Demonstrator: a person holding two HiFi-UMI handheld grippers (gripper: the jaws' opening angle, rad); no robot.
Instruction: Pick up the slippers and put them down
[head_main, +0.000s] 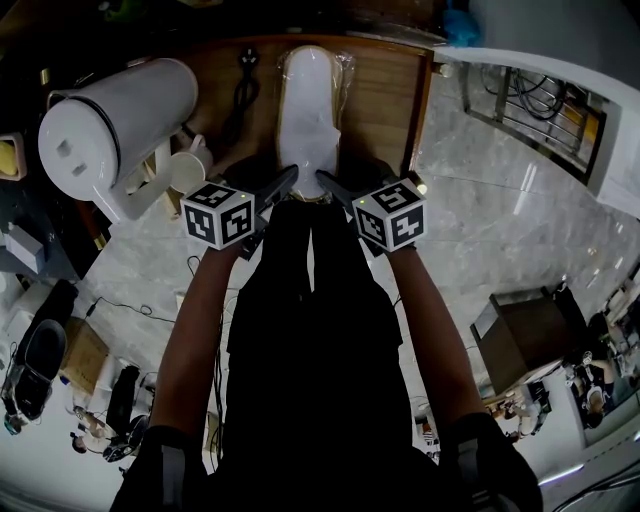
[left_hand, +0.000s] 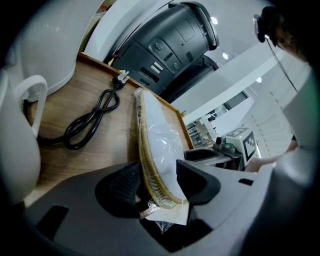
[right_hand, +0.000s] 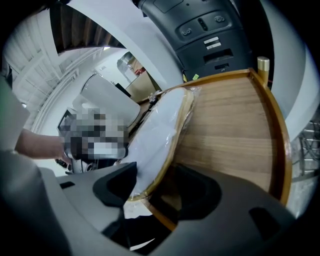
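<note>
The slippers (head_main: 308, 110), a white pair with tan soles sealed in clear wrap, are laid lengthwise down the middle of the wooden bench (head_main: 390, 90), with one end at the far edge and the other at the near edge. Both forearms are stretched forward and angled downward, converging on that near end, and a marker cube is carried on top of each tool. The left tongs (left_hand: 157, 182) are clamped on the near end of the slippers: one jaw is pressed against the tan sole and the other against the white upper. The right tongs (right_hand: 150, 192) are set around the same end from the opposite side. Their jaws are held apart, one against the wrap, while a shadowed gap is seen between the sole's edge and the other jaw. A black power cord (head_main: 243, 90) is coiled on the bench just left of the slippers. A white kettle (head_main: 115, 125) and a mug (head_main: 188, 170) are seen at the near left corner.
</note>
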